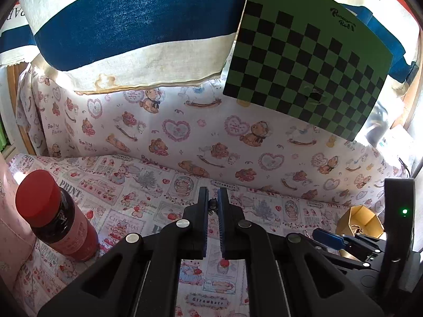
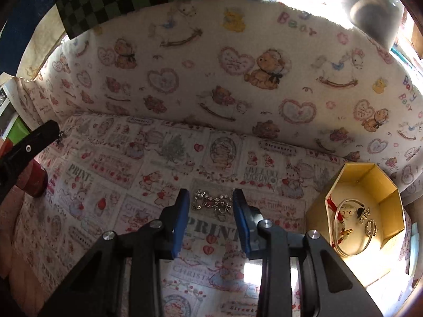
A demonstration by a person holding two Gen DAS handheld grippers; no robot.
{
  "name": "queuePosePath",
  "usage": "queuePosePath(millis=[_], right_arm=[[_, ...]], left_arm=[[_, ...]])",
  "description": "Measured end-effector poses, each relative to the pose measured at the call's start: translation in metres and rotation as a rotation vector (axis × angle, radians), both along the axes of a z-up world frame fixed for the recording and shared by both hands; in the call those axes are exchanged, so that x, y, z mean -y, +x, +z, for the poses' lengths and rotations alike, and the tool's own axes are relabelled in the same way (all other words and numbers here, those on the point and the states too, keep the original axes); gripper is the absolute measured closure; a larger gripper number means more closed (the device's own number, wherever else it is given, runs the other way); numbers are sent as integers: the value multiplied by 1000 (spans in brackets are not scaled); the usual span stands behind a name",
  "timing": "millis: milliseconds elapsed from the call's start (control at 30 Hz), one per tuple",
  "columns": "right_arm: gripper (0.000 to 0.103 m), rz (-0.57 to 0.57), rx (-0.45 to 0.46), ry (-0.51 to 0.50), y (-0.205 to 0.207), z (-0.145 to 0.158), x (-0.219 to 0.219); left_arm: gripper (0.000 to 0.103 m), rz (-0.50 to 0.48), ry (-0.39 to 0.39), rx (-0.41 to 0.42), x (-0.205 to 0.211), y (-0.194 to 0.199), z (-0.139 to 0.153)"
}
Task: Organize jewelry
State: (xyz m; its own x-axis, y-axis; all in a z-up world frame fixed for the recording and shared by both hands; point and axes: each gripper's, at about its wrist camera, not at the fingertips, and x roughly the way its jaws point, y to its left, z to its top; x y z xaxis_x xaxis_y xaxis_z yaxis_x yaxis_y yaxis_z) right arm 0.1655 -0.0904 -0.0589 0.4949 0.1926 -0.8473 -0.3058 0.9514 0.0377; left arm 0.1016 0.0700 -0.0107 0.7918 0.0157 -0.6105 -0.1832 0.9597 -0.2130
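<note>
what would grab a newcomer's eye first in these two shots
Probably the sparkly silver chain lying on the printed cloth between the right gripper fingers. Next, the gold octagonal box at right, with bangles and charms inside. In the left view, the red-capped bottle stands at left, and the left gripper pinches a tiny dark piece.

"PRINT", "CHRISTMAS", "Strawberr" on tablecloth

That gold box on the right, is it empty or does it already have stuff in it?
Not empty. The open gold box already holds a clear bangle and several small trinkets on its floor.
</note>
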Motion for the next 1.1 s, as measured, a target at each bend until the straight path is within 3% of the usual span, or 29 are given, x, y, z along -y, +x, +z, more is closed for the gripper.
queuePosePath(millis=[233, 333, 500, 600, 733, 867, 967, 1100], right_arm=[[77, 21, 5, -84, 1, -13, -9], [96, 23, -6, -52, -2, -14, -6], [97, 12, 13, 23, -13, -11, 20], [97, 16, 96, 105, -34, 9, 42], [97, 16, 237, 178, -67, 42, 73], [97, 36, 322, 247, -87, 66, 94], [97, 16, 404, 293, -96, 78, 103], [97, -20, 417, 373, -101, 83, 120]], left_arm=[[97, 75, -35, -27, -17, -2, -2], [97, 94, -13, -17, -17, -4, 0], [97, 50, -67, -15, -18, -7, 3], [97, 45, -53, 27, -16, -14, 12], [97, 77, 47, 92, -9, -23, 22], [97, 55, 11, 96, -8, -26, 23], [97, 40, 31, 125, -1, -34, 31], [97, 16, 47, 164, 11, -45, 39]])
